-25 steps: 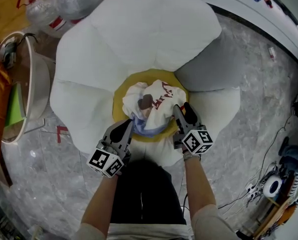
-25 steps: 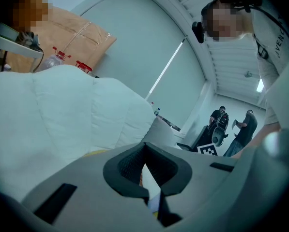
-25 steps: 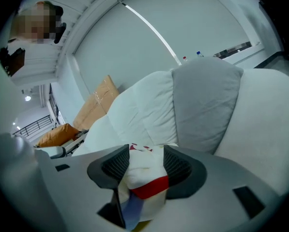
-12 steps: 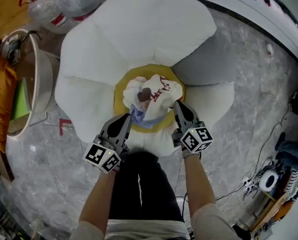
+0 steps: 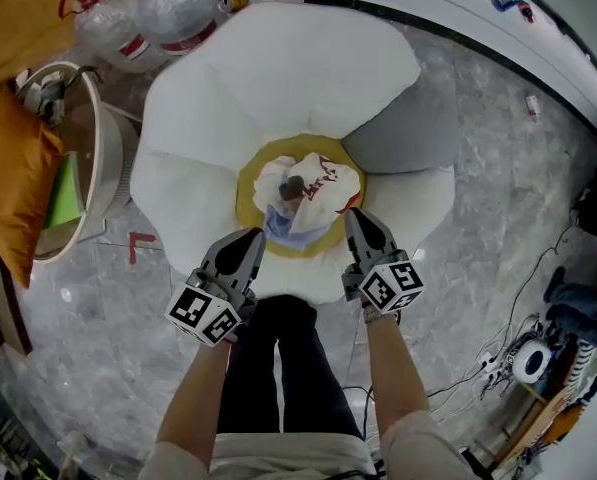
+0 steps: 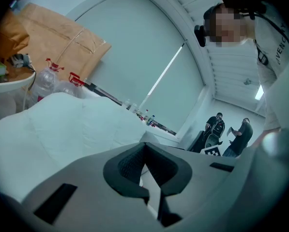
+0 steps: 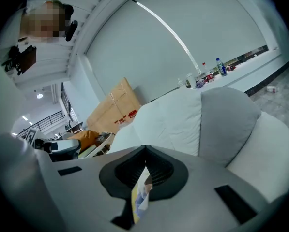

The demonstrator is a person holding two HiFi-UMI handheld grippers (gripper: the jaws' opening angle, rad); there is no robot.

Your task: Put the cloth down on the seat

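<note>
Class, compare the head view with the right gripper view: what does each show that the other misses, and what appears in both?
Only the head view: the whole cloth bunched on the yellow centre, the left gripper, the person's legs and the marble floor. Only the right gripper view: the tall pale wall behind the seat, with its slanting light strip. Both: the white seat, its grey cushion and the right gripper, jaws shut with nothing pinched.
</note>
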